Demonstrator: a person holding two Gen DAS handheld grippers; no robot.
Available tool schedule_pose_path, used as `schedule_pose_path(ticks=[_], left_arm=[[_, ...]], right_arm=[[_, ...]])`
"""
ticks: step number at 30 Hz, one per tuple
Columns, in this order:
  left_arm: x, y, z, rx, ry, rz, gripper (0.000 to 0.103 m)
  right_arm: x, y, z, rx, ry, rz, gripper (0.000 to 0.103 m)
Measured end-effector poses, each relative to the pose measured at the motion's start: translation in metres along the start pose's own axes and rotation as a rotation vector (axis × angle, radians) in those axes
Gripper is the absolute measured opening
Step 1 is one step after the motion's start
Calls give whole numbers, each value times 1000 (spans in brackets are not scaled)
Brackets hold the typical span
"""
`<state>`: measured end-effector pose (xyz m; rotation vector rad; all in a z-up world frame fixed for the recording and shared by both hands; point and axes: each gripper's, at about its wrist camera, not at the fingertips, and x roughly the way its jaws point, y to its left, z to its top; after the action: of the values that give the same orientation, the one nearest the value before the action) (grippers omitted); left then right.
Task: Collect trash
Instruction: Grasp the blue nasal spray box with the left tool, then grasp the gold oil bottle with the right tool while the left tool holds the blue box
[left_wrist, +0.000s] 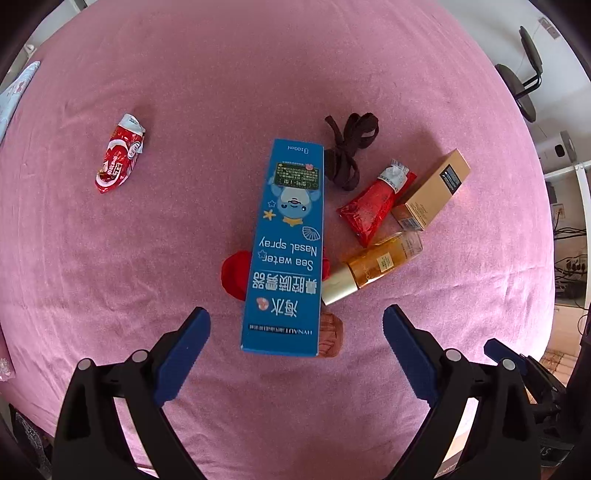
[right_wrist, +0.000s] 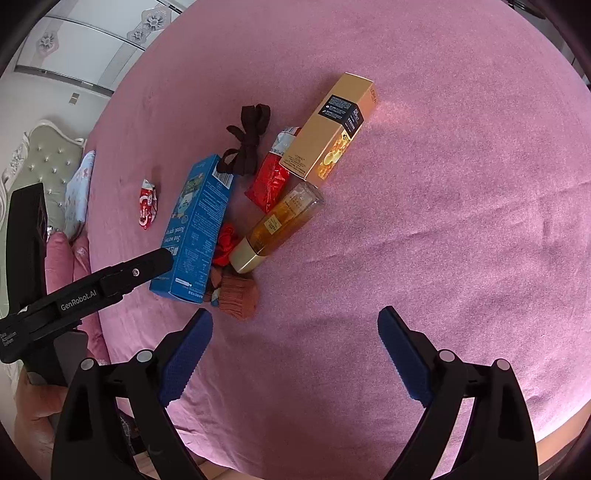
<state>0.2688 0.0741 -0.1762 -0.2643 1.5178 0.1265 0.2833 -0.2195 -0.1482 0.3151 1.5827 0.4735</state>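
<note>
A blue nasal spray box (left_wrist: 286, 247) (right_wrist: 197, 229) lies on the pink bedsheet, partly covering red cloth (left_wrist: 234, 275) and a brown sock (left_wrist: 330, 339) (right_wrist: 236, 297). Beside it lie an amber bottle (left_wrist: 373, 267) (right_wrist: 279, 229), a red sachet (left_wrist: 375, 203) (right_wrist: 271, 181), a gold carton (left_wrist: 432, 190) (right_wrist: 332, 125) and a dark ribbon (left_wrist: 349, 147) (right_wrist: 245, 140). A crumpled red wrapper (left_wrist: 120, 155) (right_wrist: 147, 206) lies apart to the left. My left gripper (left_wrist: 297, 352) hangs open just above the blue box's near end. My right gripper (right_wrist: 295, 354) is open over bare sheet, with nothing between its fingers.
The pink bedsheet (right_wrist: 443, 221) spreads wide to the right. A padded headboard (right_wrist: 48, 162) and pillows (right_wrist: 79, 192) stand at the left. The left gripper's black body (right_wrist: 92, 291) reaches into the right wrist view. An office chair (left_wrist: 524, 81) stands beyond the bed.
</note>
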Motion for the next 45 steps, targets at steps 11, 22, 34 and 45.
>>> schedule_pose_path(ticks=[11, 22, 34, 45], left_arm=[[49, 7, 44, -1, 93, 36, 93], [69, 20, 65, -58, 135, -100, 48], [43, 49, 50, -150, 125, -262, 48], [25, 44, 10, -193, 111, -337, 48]], right_arm=[[43, -4, 30, 48, 79, 20, 86], [78, -8, 47, 202, 116, 29, 77], [118, -19, 59, 448, 151, 37, 63], [106, -28, 35, 413, 136, 45, 33]])
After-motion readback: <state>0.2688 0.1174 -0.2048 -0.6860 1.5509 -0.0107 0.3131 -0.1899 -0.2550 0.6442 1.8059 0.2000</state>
